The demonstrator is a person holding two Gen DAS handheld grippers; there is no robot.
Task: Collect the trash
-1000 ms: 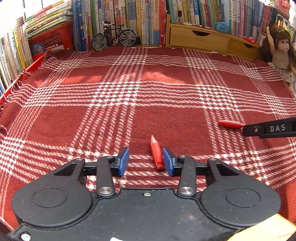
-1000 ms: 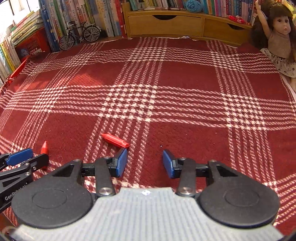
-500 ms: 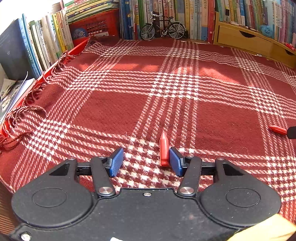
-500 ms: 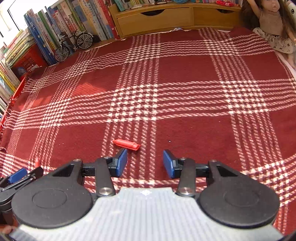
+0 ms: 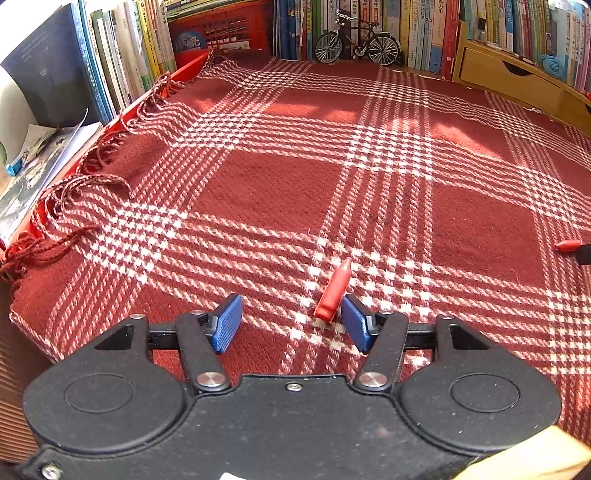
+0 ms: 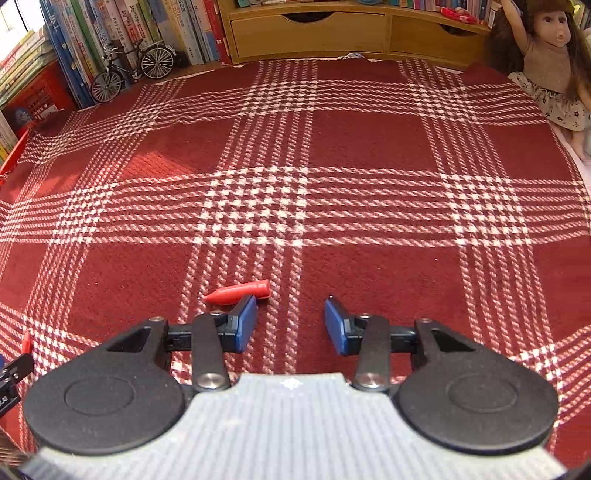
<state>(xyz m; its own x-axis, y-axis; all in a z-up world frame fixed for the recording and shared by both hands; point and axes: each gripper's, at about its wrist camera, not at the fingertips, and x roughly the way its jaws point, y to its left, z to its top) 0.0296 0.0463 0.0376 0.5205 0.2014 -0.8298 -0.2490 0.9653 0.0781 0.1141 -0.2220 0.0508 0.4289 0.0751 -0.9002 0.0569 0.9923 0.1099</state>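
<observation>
Two small red plastic caps, each tapered to a blunt point like a pen cap, lie on the red and white plaid blanket (image 5: pixel 266 192). One red cap (image 5: pixel 334 290) lies just inside the left gripper (image 5: pixel 291 323), its flat end beside the blue pad of the right-hand finger (image 5: pixel 356 325) and its tip pointing away; the jaws stand wide apart and grip nothing. The other red cap (image 6: pixel 240 293) lies crosswise just ahead of the right gripper (image 6: pixel 290 323), partly behind its left-hand blue pad (image 6: pixel 243 323); those jaws are also spread and empty.

Far ahead of both claws stand a row of books (image 5: pixel 122 62), a model bicycle (image 6: pixel 131 68), a wooden drawer unit (image 6: pixel 314 31) and, to the right, a doll (image 6: pixel 550 62). The blanket's fringed edge (image 5: pixel 74 206) runs off to the left of the left claw. Between claws and shelves the blanket lies flat and open.
</observation>
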